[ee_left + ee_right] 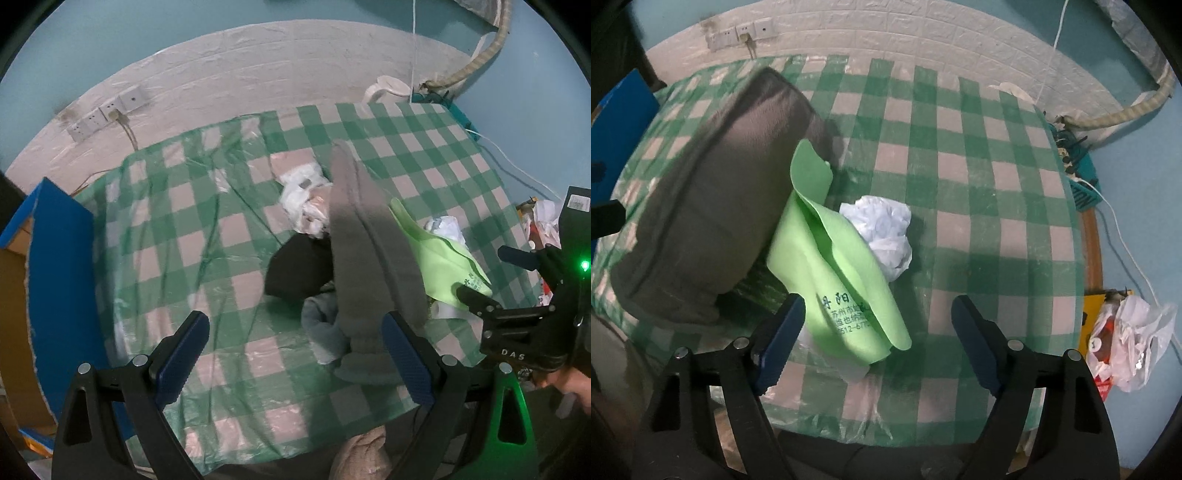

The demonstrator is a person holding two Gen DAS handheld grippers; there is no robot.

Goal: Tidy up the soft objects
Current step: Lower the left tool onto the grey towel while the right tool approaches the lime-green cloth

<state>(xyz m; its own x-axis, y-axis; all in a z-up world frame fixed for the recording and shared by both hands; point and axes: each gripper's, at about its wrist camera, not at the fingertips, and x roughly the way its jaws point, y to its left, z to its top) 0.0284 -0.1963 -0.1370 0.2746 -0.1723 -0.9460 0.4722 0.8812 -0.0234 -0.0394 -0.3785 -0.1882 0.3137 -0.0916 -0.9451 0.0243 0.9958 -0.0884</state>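
A long grey cloth (364,254) lies over a pile on the green-checked table (184,229). It also shows in the right wrist view (705,206). Under and beside it lie a black cloth (295,269), a light grey cloth (325,332), crumpled white plastic (304,195) and a light green printed bag (842,280). A crumpled white bag (882,232) sits behind the green bag. My left gripper (295,354) is open, its right finger next to the grey cloth's near end. My right gripper (877,336) is open around the green bag's near end.
A blue board (59,280) stands at the table's left edge. Wall sockets (107,110) sit behind. A plastic bag of items (1126,343) lies beyond the table's right edge. A white cable (1123,236) and a teal crate (1078,173) are at the right.
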